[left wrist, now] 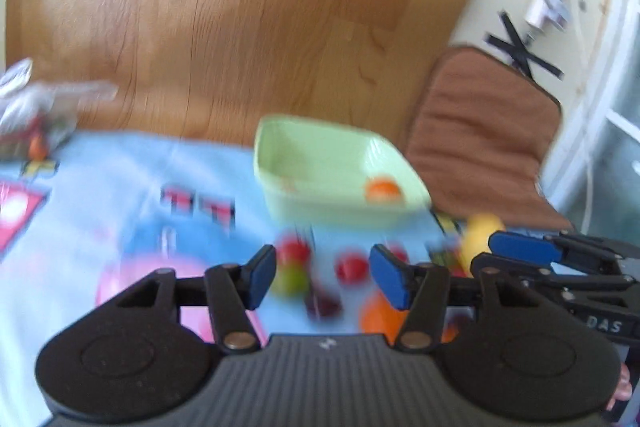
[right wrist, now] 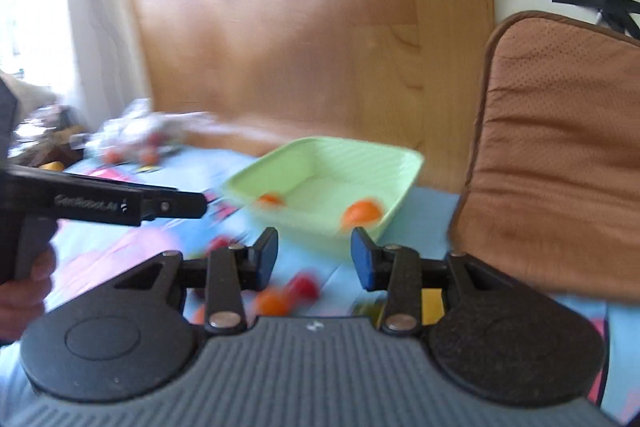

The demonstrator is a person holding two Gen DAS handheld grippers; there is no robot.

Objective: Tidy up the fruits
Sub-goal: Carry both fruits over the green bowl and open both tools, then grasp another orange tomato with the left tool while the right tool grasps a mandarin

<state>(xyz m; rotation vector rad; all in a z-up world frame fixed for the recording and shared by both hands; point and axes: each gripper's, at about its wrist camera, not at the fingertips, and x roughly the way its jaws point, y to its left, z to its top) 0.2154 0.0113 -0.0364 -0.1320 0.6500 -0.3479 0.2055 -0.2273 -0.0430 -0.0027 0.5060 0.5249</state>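
Observation:
Both views are motion-blurred. A light green square bowl (left wrist: 320,155) (right wrist: 332,163) sits on a blue patterned cloth (left wrist: 120,195) and holds an orange fruit (left wrist: 383,189) (right wrist: 361,211); a second orange piece (right wrist: 271,199) shows in the right wrist view. My left gripper (left wrist: 323,277) is open and empty above loose fruits: a red one (left wrist: 351,267), a red-green one (left wrist: 292,269), a dark one (left wrist: 322,303), a large orange (left wrist: 380,315) and a yellow one (left wrist: 478,235). My right gripper (right wrist: 314,259) is open and empty just short of the bowl, above red (right wrist: 304,285) and orange (right wrist: 272,303) fruits.
A brown cushion (left wrist: 480,131) (right wrist: 560,155) stands right of the bowl. A wooden headboard (left wrist: 240,7) rises behind. A clear plastic bag (left wrist: 36,115) with fruit lies at the far left. The right gripper shows in the left view (left wrist: 552,255), the left one in the right view (right wrist: 120,205).

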